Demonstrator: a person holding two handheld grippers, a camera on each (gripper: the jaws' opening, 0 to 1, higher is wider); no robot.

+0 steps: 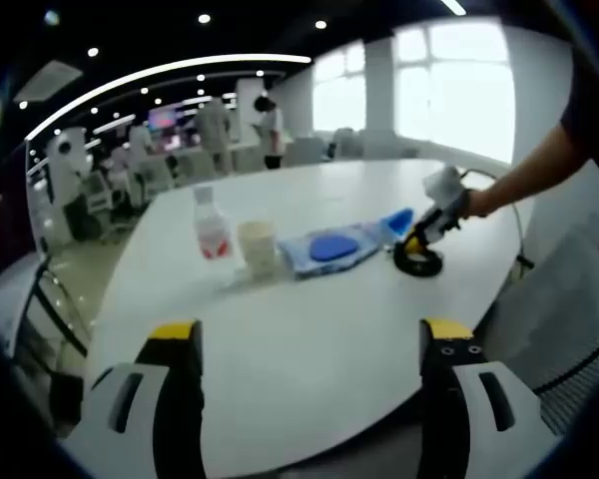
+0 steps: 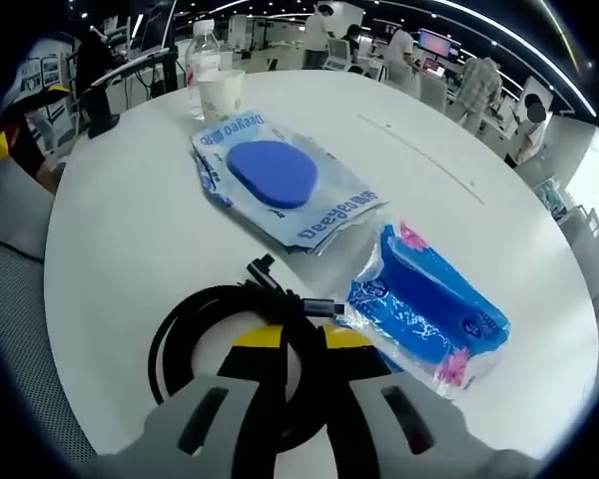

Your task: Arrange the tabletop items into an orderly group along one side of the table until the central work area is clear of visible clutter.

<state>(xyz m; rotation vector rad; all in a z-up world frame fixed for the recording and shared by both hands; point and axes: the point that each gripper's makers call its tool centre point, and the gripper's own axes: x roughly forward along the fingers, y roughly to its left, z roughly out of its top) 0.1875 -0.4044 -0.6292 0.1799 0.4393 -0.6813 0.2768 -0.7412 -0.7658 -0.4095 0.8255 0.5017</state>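
A coiled black cable (image 2: 163,344) lies on the white table (image 2: 130,200), and my right gripper (image 2: 301,339) is shut on its near strand. Just right of the coil lies a blue tissue pack (image 2: 429,304). Beyond it a wipes pack (image 2: 280,180) with a blue oval lid lies flat, then a paper cup (image 2: 220,97) and a clear bottle (image 2: 204,60). In the left gripper view the same row runs bottle (image 1: 211,228), cup (image 1: 257,244), wipes pack (image 1: 329,247), tissue pack (image 1: 397,220), cable (image 1: 419,265), with the right gripper (image 1: 416,243) over the coil. My left gripper (image 1: 309,339) is open above bare table, holding nothing.
The round table's near edge (image 1: 309,444) runs under my left jaws. A mesh chair (image 1: 559,339) stands at the right. Chairs (image 1: 309,150) and people (image 1: 272,130) stand beyond the far rim, and a dark chair (image 2: 105,105) sits at the table's side.
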